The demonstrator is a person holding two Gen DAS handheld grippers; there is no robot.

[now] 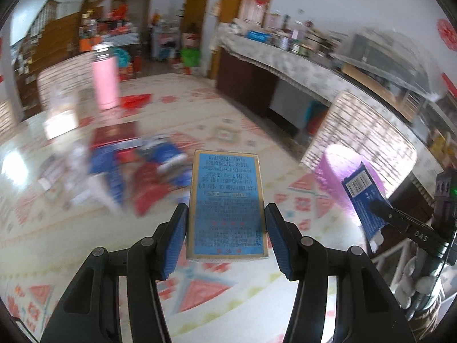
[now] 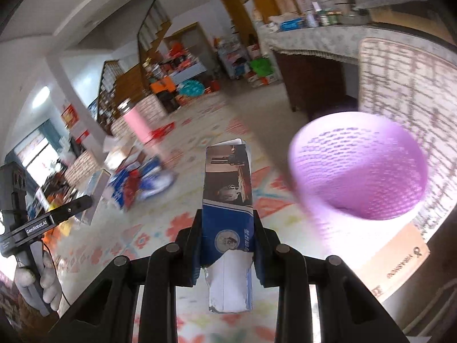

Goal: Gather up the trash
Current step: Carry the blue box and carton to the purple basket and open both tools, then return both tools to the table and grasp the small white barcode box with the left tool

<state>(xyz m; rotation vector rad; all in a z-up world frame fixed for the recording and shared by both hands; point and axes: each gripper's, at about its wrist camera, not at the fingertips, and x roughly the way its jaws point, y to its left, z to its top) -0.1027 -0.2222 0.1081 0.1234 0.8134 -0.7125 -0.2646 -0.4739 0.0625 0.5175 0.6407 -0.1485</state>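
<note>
- The bench (image 1: 242,308), under a patterned cloth, carries a blurred heap of red and blue wrappers (image 1: 148,165).
- A purple mesh basket (image 2: 362,171) stands right of it.
- The left tongs (image 1: 227,237) pinch a blue box (image 1: 227,203) upright.
- The right tongs (image 2: 227,245) pinch a torn blue carton (image 2: 228,220) near the basket.

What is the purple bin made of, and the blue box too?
The purple bin looks like plastic: its wall is a moulded mesh of small holes, matte. The blue box looks like thin printed cardboard with a slight sheen: flat faces, sharp folded edges.
</note>
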